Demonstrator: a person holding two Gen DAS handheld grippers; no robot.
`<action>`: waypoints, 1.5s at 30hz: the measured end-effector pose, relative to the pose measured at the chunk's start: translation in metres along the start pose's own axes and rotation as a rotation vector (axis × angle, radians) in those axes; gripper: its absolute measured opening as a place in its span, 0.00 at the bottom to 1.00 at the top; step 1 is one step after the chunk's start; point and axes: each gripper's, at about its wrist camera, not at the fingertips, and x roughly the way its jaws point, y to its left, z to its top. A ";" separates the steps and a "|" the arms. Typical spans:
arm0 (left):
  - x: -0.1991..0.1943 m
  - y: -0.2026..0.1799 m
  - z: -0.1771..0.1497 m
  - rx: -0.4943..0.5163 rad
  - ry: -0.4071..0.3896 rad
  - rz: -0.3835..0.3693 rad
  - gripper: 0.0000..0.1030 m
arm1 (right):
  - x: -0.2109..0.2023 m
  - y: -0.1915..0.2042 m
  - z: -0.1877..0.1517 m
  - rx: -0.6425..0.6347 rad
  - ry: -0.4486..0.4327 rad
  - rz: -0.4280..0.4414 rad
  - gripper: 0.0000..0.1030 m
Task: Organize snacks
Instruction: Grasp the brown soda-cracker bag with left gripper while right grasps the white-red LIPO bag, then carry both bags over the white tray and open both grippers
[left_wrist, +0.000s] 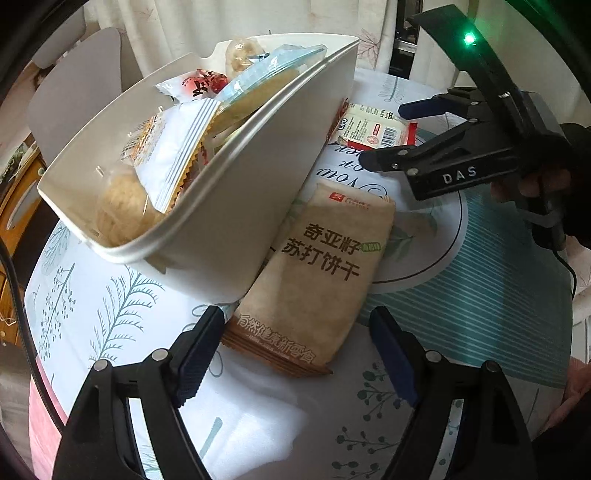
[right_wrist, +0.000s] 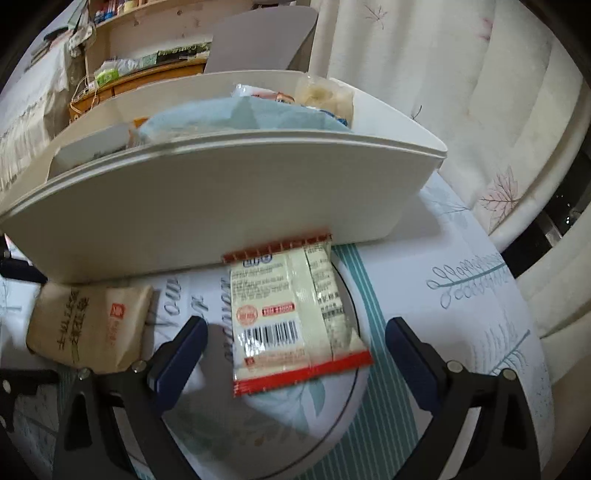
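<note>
A white plastic bin (left_wrist: 251, 192) stands on the table and holds several wrapped snacks. A brown cracker pack (left_wrist: 325, 266) lies flat beside the bin. My left gripper (left_wrist: 295, 317) hangs open just above the pack's near end, its pads apart from the wrapper. A cream packet with red ends (right_wrist: 291, 317) lies against the bin's wall (right_wrist: 221, 199), barcode side up. My right gripper (right_wrist: 295, 325) is spread wide over it, with one finger on each side and no contact. The left wrist view shows the right gripper (left_wrist: 384, 134) beside that packet (left_wrist: 373, 129). The brown pack (right_wrist: 88, 325) lies to its left.
A tablecloth printed with leaves and teal stripes (left_wrist: 110, 314) covers the round table. A pale chair back (left_wrist: 81, 96) and cream curtains (right_wrist: 461, 92) stand behind the bin. A wooden shelf unit (right_wrist: 147, 70) is at the back left.
</note>
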 end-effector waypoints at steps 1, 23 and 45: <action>0.000 -0.002 0.000 -0.003 -0.001 0.003 0.74 | 0.001 -0.001 0.001 0.003 0.001 0.009 0.94; 0.015 -0.044 0.039 -0.006 0.141 0.122 0.39 | -0.009 -0.017 0.005 0.103 0.099 0.166 0.51; 0.039 -0.044 0.071 -0.012 0.197 0.172 0.67 | -0.043 -0.039 -0.020 0.117 0.215 0.433 0.48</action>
